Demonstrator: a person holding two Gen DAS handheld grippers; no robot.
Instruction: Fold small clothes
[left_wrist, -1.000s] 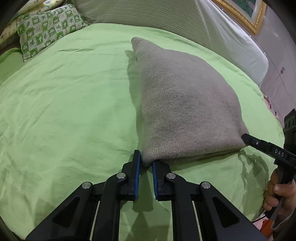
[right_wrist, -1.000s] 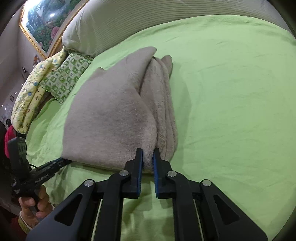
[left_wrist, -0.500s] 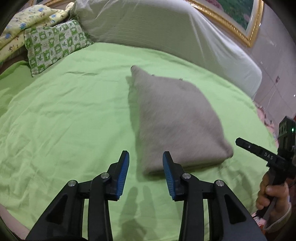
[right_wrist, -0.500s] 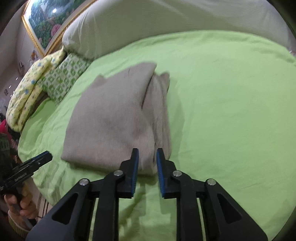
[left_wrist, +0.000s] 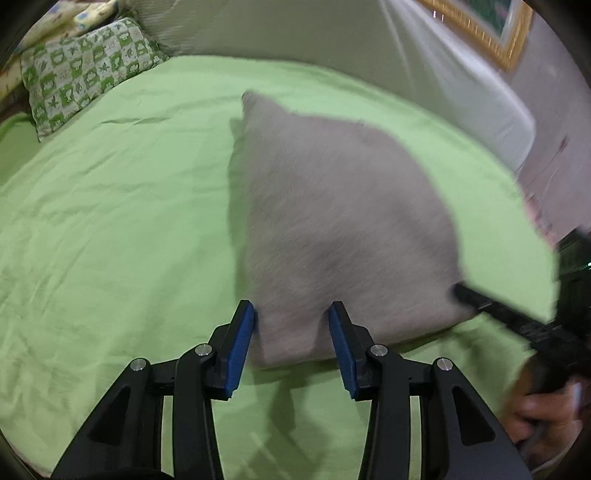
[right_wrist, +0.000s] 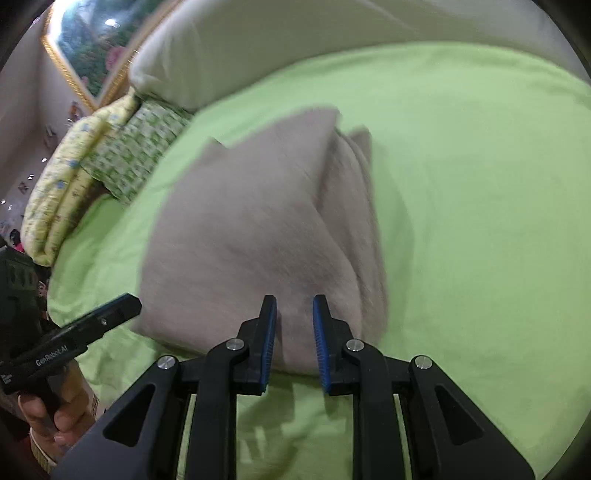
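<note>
Both grippers are hovering at the near edge of the folded grey garment (left_wrist: 343, 229), which is lying flat in the middle of the green bedsheet (left_wrist: 110, 229). The left gripper (left_wrist: 291, 345) is standing with its jaws spread wide, the blue pads (left_wrist: 242, 341) framing the garment's near left corner; the cloth is showing between them, but neither pad is pinching it, and whether either is brushing the fabric is hard to tell through the blur. Over on the other side, the right gripper (right_wrist: 294, 341) is sitting with its jaws parted a moderate way, narrower than the left, gripping nothing, the near right corner of the garment (right_wrist: 251, 236) showing in the gap. From this view the layered folds are stacking up along the garment's right side.

In the left wrist view the right gripper (left_wrist: 517, 325) is reaching in from the right, its tip close against the garment's near right corner, with the right hand (left_wrist: 543, 417) wrapping its handle. In the right wrist view the left gripper (right_wrist: 74, 339) is poking in from the left, its tip just beside the garment's edge, the left hand (right_wrist: 55, 417) underneath.

A green patterned pillow (left_wrist: 85, 74) and a pale headboard cushion (left_wrist: 332, 48) are sitting at the far end of the bed.
</note>
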